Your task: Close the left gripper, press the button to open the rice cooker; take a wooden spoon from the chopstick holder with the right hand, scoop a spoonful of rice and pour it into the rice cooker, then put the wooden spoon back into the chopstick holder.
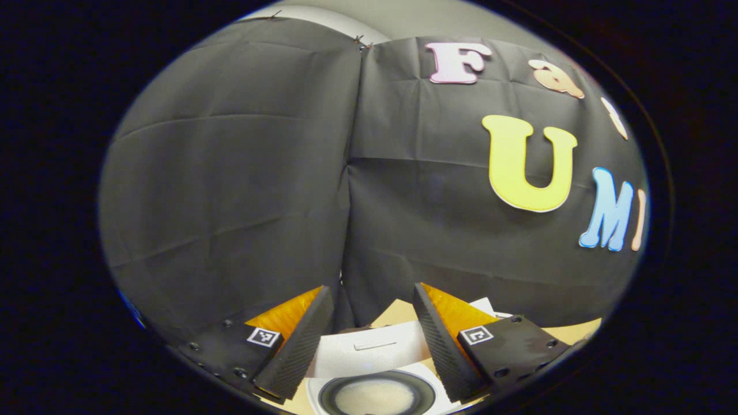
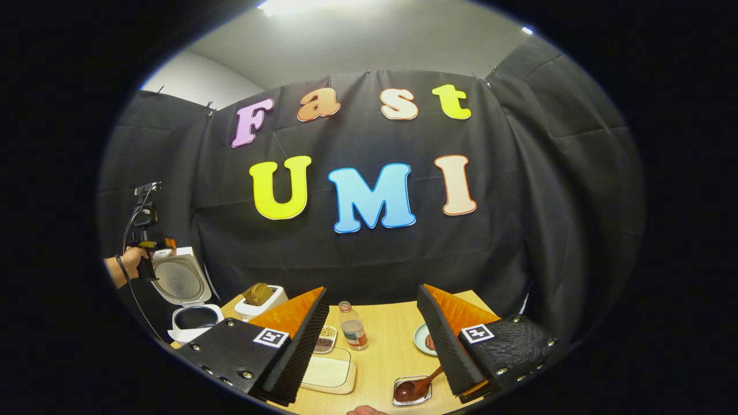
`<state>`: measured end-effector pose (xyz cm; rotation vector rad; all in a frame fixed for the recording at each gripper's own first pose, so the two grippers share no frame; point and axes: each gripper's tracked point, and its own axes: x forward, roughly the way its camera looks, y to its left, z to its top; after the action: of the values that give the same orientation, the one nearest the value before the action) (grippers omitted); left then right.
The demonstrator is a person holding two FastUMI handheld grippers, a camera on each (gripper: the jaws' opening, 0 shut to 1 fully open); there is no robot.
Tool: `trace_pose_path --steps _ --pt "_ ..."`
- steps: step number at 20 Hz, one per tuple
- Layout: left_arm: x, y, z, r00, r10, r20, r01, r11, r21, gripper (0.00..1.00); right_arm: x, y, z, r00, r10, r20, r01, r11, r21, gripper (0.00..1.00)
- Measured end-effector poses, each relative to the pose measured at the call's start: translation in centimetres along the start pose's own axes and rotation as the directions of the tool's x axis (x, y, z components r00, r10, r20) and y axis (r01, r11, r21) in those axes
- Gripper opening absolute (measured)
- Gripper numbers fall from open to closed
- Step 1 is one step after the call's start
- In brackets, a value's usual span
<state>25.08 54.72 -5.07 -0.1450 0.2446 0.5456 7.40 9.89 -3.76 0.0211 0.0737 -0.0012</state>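
Note:
In the left gripper view my left gripper stands open over the white rice cooker, whose dark round rim with a pale middle shows below the fingers. The right gripper view has that cooker at the far left, its lid raised, with a hand holding the left gripper just above it. My right gripper is open above the wooden table. A brown wooden spoon rests in a small clear dish beside the right finger. A shallow pale tray lies near the left finger.
A small bottle stands mid-table, with a little dish of grains to its left. A white box with a brown thing on top stands beside the cooker. A plate lies at the right. Black cloth walls the table behind.

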Motion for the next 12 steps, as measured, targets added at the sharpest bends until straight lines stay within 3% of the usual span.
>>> trace_pose_path --steps 5,9,12 --pt "-4.9 -1.6 -3.4 1.000 -0.028 0.011 0.029 0.999 -0.031 0.95 -0.4 -0.2 -0.1 1.000 0.022 -0.017 -0.022 1.000 -0.003 0.93" --pt "-7.2 -2.4 -6.1 1.000 -0.016 0.003 0.016 1.000 -0.023 0.92 -0.8 -0.6 0.1 0.999 0.031 -0.016 -0.031 0.999 -0.012 0.93" --pt "-8.7 -3.3 -8.5 1.000 0.002 -0.004 -0.002 1.000 0.008 0.95 -1.1 -0.8 0.3 0.999 0.041 -0.011 -0.041 0.999 -0.019 0.93"
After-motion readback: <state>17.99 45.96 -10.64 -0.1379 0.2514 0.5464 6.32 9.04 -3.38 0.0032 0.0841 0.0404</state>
